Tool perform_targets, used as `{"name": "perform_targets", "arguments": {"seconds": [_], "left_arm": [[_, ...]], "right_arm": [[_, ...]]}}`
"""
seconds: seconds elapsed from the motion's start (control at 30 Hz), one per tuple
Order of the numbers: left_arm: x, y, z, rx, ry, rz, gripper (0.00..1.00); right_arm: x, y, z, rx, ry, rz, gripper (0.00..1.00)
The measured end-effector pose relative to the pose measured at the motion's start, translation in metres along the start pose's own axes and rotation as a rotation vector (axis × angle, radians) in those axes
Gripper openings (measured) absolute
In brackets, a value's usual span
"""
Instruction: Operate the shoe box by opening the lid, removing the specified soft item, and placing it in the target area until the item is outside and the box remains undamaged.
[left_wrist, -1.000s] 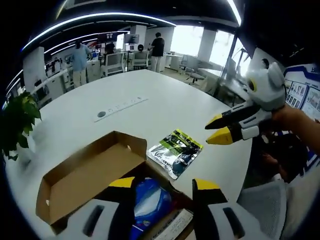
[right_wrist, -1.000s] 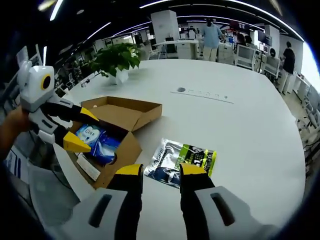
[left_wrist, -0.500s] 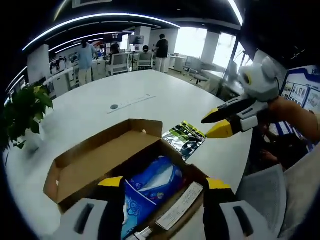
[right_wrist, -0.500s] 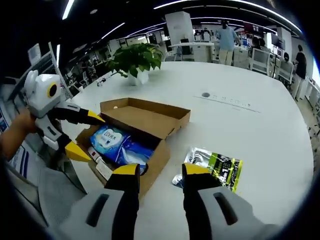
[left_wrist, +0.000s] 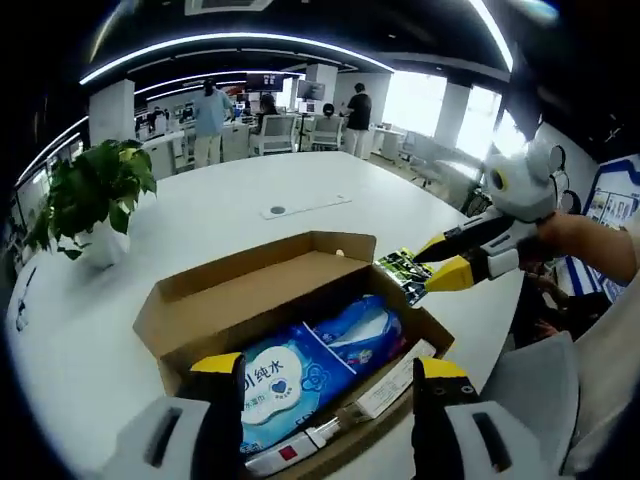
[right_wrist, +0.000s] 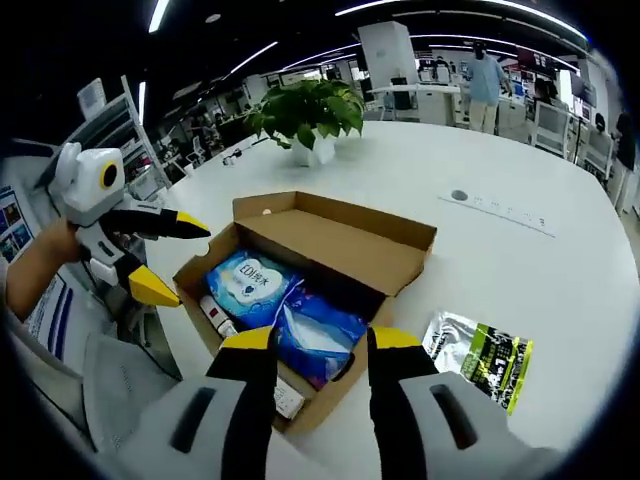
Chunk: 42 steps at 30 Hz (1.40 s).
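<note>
Fingers of the left gripper (left_wrist: 332, 372): yellow-tipped, set wide apart, empty, hovering over the near edge of the box. Same gripper in the right gripper view (right_wrist: 168, 256): at the left of the box, fingers parted, nothing between them.
Fingers of the right gripper (right_wrist: 322, 345): yellow-tipped, apart, empty, poised over the near end of the box. Same gripper in the left gripper view (left_wrist: 440, 260): held by a hand (left_wrist: 585, 243), tips parted, just beyond the far right corner of the box, over the foil packet.

Surface (left_wrist: 230, 215): large, white, rounded; carries all items below.
Plant (left_wrist: 95, 190): green leaves, white pot, near the surface's edge, well apart from the box; also seen in the right gripper view (right_wrist: 312, 108).
Box (left_wrist: 260, 300): brown cardboard, open, lid folded back flat beside the tray; in the right gripper view (right_wrist: 330, 245) the lid lies on the side facing the plant. No damage visible.
Blue pack (left_wrist: 280, 385): soft wipes pack with a white heart label, lying inside the box; right gripper view (right_wrist: 250, 285).
Second blue pack (left_wrist: 360, 330): crumpled, soft, inside the box, touching the first; right gripper view (right_wrist: 315, 335).
Foil packet (right_wrist: 480, 350): silver, black and green, flat on the surface, outside the box, near its end; partly hidden behind the box in the left gripper view (left_wrist: 405, 272).
White strip (left_wrist: 390, 375): long, narrow, labelled, inside the box along its near wall.
Socket strip (left_wrist: 305, 207): flush in the surface, far from the box.
</note>
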<state>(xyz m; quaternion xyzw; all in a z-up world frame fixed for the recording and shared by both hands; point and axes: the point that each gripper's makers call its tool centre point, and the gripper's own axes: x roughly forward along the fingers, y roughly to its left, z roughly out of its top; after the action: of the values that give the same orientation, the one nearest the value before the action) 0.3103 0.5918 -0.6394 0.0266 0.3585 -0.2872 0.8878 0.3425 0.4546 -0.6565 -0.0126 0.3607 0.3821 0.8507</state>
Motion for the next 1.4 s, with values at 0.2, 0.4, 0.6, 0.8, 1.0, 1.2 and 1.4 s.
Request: {"name": "perform_targets", "arguments": {"seconds": [0.2, 0.4, 0.6, 0.8, 1.0, 1.2, 1.4], "left_arm": [[-0.014, 0.013, -0.01, -0.046, -0.021, 0.037, 0.7], [-0.025, 0.025, -0.022, -0.071, -0.021, 0.077, 0.71], [-0.033, 0.034, -0.034, -0.101, -0.017, 0.11, 0.69], [-0.038, 0.052, -0.051, -0.144, -0.012, 0.173, 0.57], [-0.04, 0.065, -0.067, -0.18, 0.01, 0.238, 0.41], [-0.041, 0.075, -0.087, -0.207, 0.051, 0.299, 0.31], [-0.04, 0.083, -0.101, -0.252, 0.066, 0.322, 0.2]], "right_arm": [[0.016, 0.01, 0.003, -0.017, 0.011, 0.028, 0.33], [0.033, 0.021, 0.006, -0.044, 0.022, 0.052, 0.32], [0.048, 0.029, 0.006, -0.064, 0.034, 0.073, 0.3], [0.062, 0.034, 0.005, -0.071, 0.048, 0.091, 0.28], [0.075, 0.038, 0.002, -0.093, 0.061, 0.109, 0.26], [0.086, 0.041, -0.004, -0.115, 0.082, 0.122, 0.24], [0.097, 0.042, -0.006, -0.111, 0.099, 0.128, 0.22]]}}
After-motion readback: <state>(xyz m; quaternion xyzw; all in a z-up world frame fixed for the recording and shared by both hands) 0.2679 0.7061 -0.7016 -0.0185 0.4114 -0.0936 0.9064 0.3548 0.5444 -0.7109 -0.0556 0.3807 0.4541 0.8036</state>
